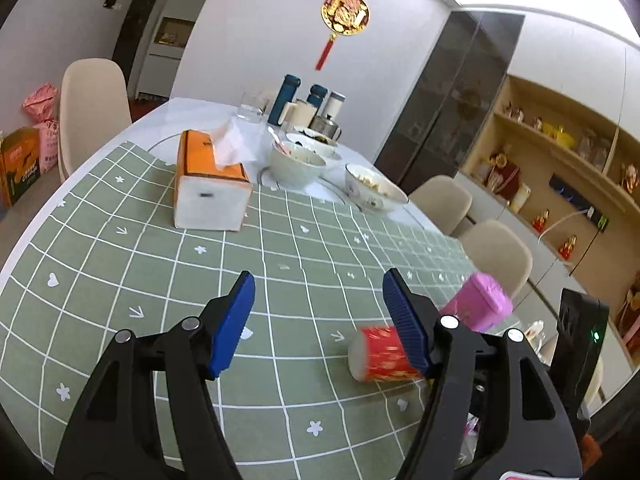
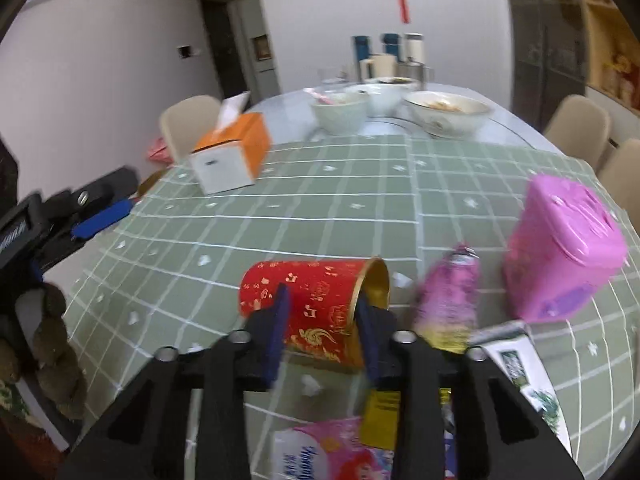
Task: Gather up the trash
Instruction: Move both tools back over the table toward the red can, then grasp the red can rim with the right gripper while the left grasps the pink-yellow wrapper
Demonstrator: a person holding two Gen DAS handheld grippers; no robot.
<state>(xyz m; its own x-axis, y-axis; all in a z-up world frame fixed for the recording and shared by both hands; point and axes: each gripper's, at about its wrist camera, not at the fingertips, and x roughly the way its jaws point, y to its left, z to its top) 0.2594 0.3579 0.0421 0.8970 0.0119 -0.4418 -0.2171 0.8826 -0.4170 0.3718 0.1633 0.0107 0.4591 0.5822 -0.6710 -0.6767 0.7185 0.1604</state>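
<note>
The red paper cup (image 2: 316, 308) is lying on its side at lower centre of the right wrist view, and the right gripper (image 2: 322, 330) appears to be pinching its thin, light, crushable wall near the gold rim. The left gripper (image 1: 320, 312) is hanging open, empty.

left gripper (image 1: 319, 312): jaws wide apart, empty | right gripper (image 2: 324, 334): jaws narrow, angled down

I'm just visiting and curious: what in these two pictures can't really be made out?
- Pink packet, right wrist view: motion blur smears its print.
- Wrappers at the bottom edge, right wrist view: cut off and covered by the right claw.
- Red cup, left wrist view: partly behind a left claw finger.
- Bowls' contents: too small.
</note>
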